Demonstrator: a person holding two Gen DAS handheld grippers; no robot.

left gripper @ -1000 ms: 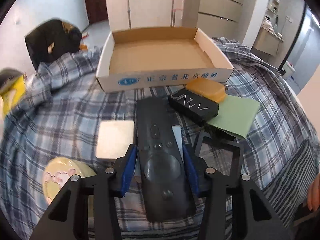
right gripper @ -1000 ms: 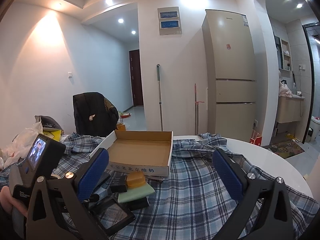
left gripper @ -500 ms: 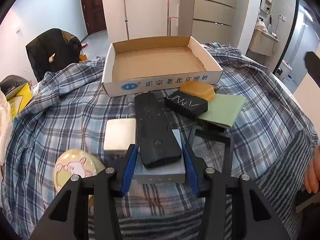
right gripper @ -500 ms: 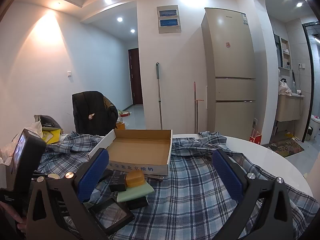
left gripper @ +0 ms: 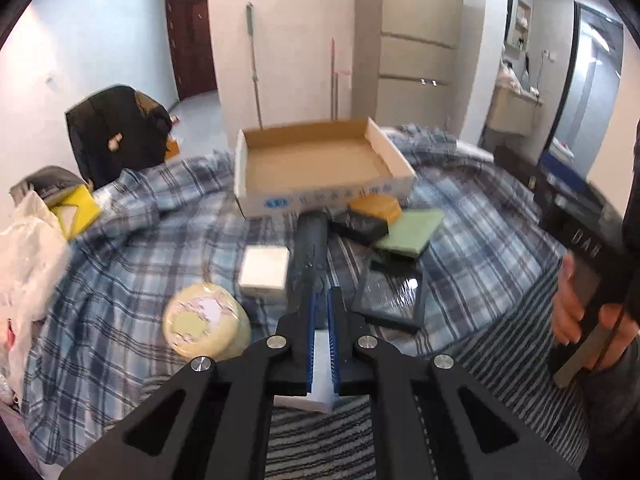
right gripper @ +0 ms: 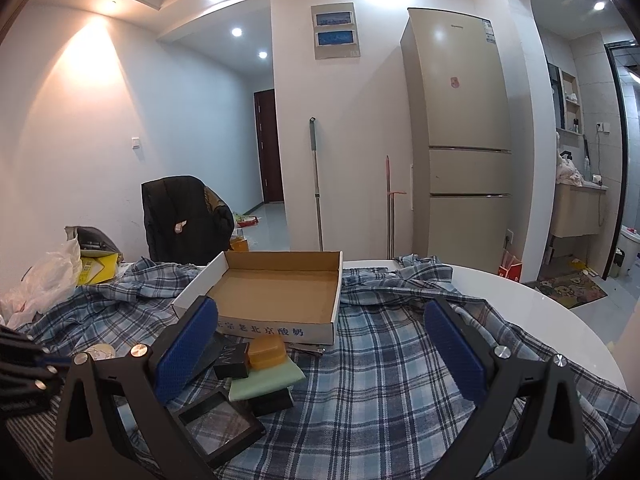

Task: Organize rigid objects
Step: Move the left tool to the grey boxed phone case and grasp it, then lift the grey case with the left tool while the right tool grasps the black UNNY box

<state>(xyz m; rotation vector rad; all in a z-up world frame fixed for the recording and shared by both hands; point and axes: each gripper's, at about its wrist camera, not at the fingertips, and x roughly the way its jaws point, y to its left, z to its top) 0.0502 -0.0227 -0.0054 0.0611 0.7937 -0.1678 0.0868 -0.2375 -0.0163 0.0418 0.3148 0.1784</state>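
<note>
The remote [left gripper: 311,248] is clamped edge-on near its rear end between the pads of the left gripper [left gripper: 321,316], its nose reaching out over the plaid cloth [left gripper: 120,248] toward the box [left gripper: 320,162]. A pale flat block [left gripper: 320,372] shows under the jaws; whether it is gripped too I cannot tell. The long overhang will likely lever down, so carry it level, clear the box's front wall, and lower before letting go. The right gripper [right gripper: 328,344] hangs wide and empty.
</note>
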